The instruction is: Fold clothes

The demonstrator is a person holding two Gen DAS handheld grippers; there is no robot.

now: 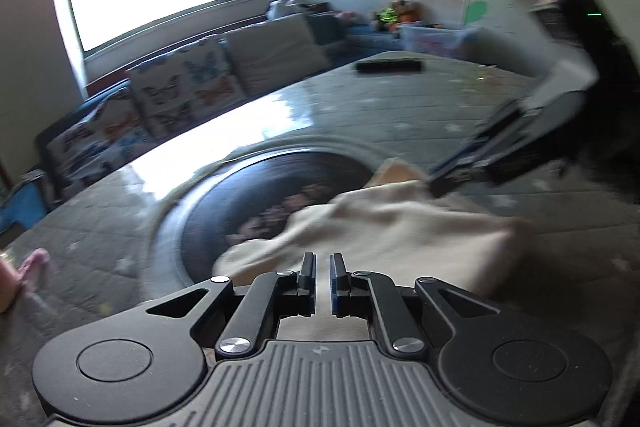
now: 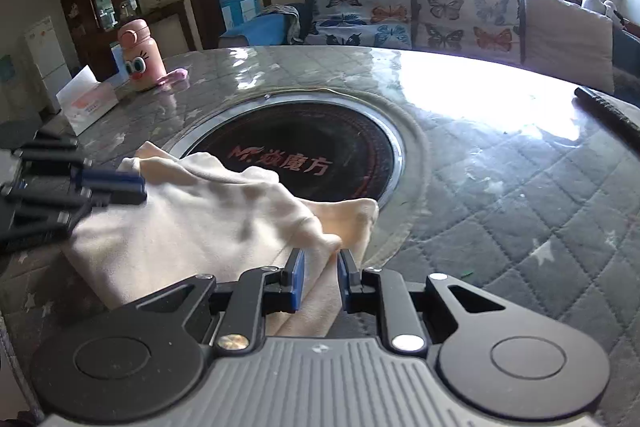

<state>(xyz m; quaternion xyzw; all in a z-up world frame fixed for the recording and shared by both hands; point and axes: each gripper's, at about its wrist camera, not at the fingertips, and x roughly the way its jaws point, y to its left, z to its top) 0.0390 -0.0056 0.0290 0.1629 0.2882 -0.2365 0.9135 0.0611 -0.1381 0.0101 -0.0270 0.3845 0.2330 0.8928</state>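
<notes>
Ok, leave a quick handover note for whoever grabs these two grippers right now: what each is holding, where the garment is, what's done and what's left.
Left gripper: shut on the cream garment at its left edge.
Right gripper: shut on a bunched fold of the same garment.
Garment: partly lifted between both grippers, draped over the near rim of the black round cooktop set in the quilted table.
Done: both edges gripped.
Left: probably carry the fold over, lay it flat, release.
</notes>
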